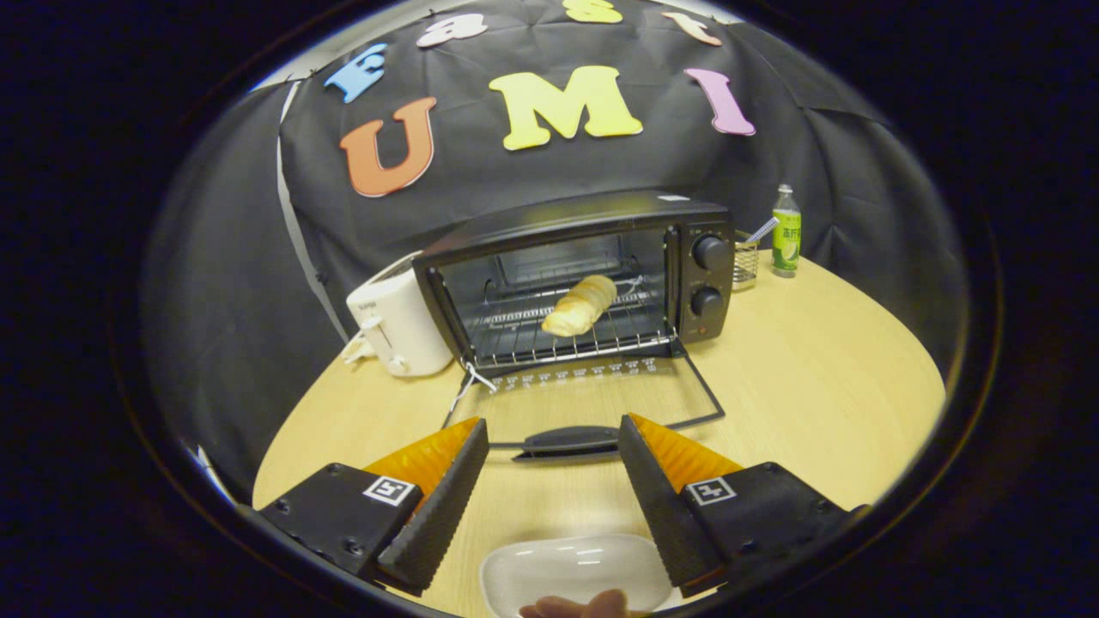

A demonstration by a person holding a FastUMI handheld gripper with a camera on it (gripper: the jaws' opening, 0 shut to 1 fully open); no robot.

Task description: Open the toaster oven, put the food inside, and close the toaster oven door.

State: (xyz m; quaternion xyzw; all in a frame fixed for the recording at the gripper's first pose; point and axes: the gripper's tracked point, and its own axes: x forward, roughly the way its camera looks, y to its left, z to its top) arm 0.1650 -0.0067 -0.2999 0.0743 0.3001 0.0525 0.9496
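Gripper [554, 451] w/ fingers spread wide, holding nothing, hovers over a wooden table [816, 386]. Just ahead lies the toaster oven [584, 275] door [592, 390], folded down flat, its handle [571, 440] between the fingertips. The food [581, 305], a bread roll, sits on the rack inside. Likely step: closing. Next move calls for lifting the handle up to shut the door.
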